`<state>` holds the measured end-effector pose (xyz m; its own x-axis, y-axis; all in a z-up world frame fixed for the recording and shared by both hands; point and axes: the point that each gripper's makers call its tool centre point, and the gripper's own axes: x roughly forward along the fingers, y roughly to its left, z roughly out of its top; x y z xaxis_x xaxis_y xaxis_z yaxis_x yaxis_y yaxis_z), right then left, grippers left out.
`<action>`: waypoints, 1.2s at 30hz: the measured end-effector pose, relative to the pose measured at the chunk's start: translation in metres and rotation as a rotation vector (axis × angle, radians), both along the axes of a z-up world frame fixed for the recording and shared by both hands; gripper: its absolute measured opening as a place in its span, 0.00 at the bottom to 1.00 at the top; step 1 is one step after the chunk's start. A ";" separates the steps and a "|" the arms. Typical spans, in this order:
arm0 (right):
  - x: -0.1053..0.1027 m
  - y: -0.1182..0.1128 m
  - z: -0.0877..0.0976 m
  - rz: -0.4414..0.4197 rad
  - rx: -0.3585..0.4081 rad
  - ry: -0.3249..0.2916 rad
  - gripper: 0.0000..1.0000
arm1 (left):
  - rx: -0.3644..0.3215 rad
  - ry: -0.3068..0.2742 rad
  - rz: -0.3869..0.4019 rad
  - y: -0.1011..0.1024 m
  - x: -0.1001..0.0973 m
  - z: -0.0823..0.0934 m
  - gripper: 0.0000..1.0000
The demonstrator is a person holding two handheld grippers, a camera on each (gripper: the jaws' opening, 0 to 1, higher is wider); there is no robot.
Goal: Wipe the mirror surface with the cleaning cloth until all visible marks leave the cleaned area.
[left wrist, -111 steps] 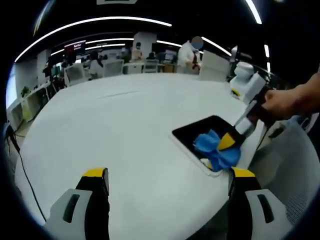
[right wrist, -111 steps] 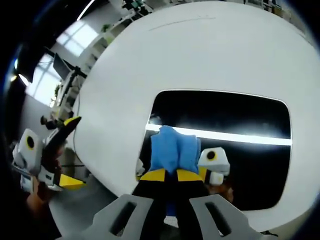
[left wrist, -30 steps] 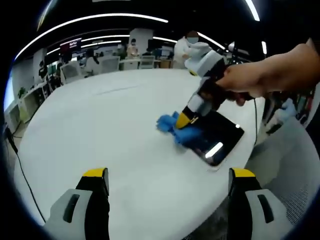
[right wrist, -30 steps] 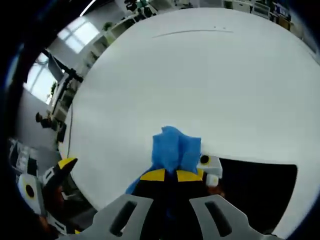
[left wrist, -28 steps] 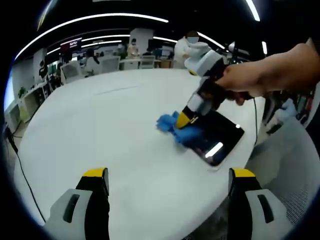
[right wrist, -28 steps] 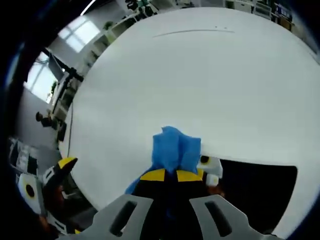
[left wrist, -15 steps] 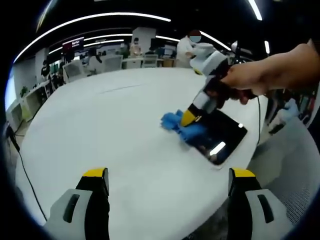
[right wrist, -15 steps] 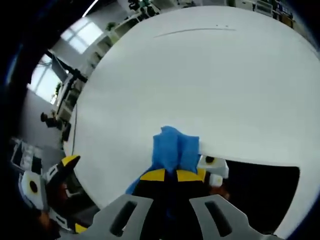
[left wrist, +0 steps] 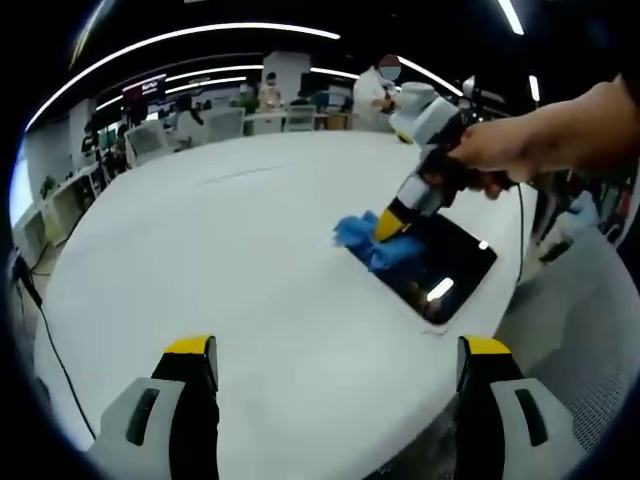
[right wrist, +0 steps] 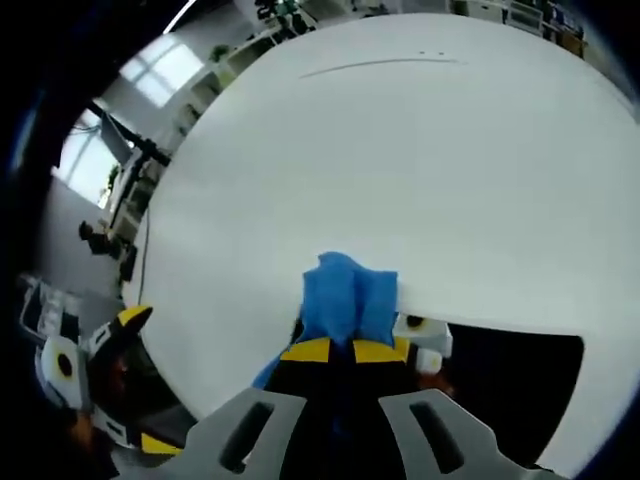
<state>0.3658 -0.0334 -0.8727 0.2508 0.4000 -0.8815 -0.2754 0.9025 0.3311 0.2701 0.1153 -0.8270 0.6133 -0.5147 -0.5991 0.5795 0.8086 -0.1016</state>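
The mirror lies flat near the right edge of the white tabletop, its long axis running from that edge in toward the middle, its dark face reflecting a ceiling light. The right gripper, held by a hand, pinches the blue cleaning cloth between closed jaws and presses it on the mirror's inner end, cloth spilling onto the table. The left gripper hovers with jaws spread wide, holding nothing, above the near tabletop edge.
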 end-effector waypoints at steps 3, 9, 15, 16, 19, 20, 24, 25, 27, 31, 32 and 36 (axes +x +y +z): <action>0.001 -0.007 0.000 -0.015 0.003 0.009 0.00 | 0.005 0.000 -0.005 -0.001 0.000 0.000 0.99; 0.002 -0.016 0.000 -0.018 -0.011 0.010 0.00 | 0.006 0.002 -0.009 -0.001 0.000 -0.001 0.99; 0.000 -0.015 0.001 -0.017 -0.020 0.006 0.00 | 0.006 -0.009 -0.009 0.000 0.001 0.000 0.99; 0.000 -0.015 0.001 -0.019 -0.019 0.009 0.00 | 0.005 -0.011 -0.009 0.000 0.001 0.001 0.99; 0.000 -0.014 0.001 -0.013 -0.015 0.016 0.00 | 0.004 -0.013 -0.013 0.000 0.001 0.000 0.99; 0.000 -0.014 0.001 -0.012 -0.014 0.016 0.00 | 0.003 -0.013 -0.018 -0.001 0.000 0.000 0.99; 0.001 -0.014 -0.001 -0.003 -0.024 0.003 0.00 | 0.017 -0.029 -0.051 -0.005 -0.001 0.001 0.99; 0.002 -0.014 -0.001 -0.010 -0.025 0.007 0.00 | 0.015 -0.034 -0.046 -0.004 0.000 0.002 0.99; 0.002 -0.015 -0.001 -0.031 -0.007 0.022 0.00 | 0.011 -0.038 -0.034 -0.001 0.002 0.002 0.99; 0.007 -0.014 -0.005 0.024 -0.007 -0.001 0.00 | 0.005 -0.051 -0.010 0.003 0.005 0.005 0.99; 0.005 -0.013 -0.004 0.030 -0.017 -0.006 0.00 | 0.006 -0.047 -0.009 0.003 0.005 0.005 0.99; 0.004 -0.013 -0.003 0.018 -0.032 0.013 0.00 | -0.035 -0.033 0.000 0.000 0.004 0.005 0.99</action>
